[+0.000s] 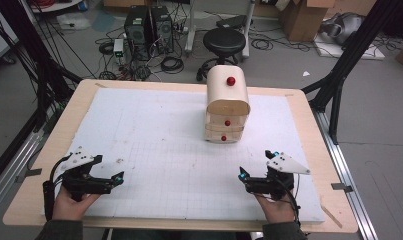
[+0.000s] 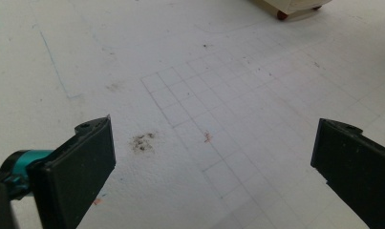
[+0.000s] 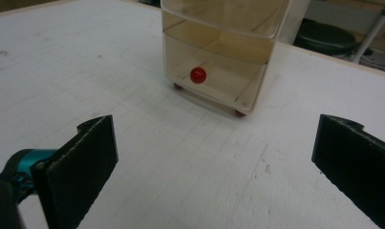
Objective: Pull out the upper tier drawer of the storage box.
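Resting at five and seven o'clock, left gripper (image 1: 120, 175) and right gripper (image 1: 241, 173) are idling, jaws spread, likely awaiting the drawer unit (image 1: 227, 105) at twelve.

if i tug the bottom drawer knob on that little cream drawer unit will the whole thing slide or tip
Probably it slides first: the drawer unit looks like thin, see-through plastic, so likely light, and it stands on small red feet. It is tall for its narrow base, so a pull on the bottom knob seems safer than one higher up. Bracing it with the other hand-held gripper may help.
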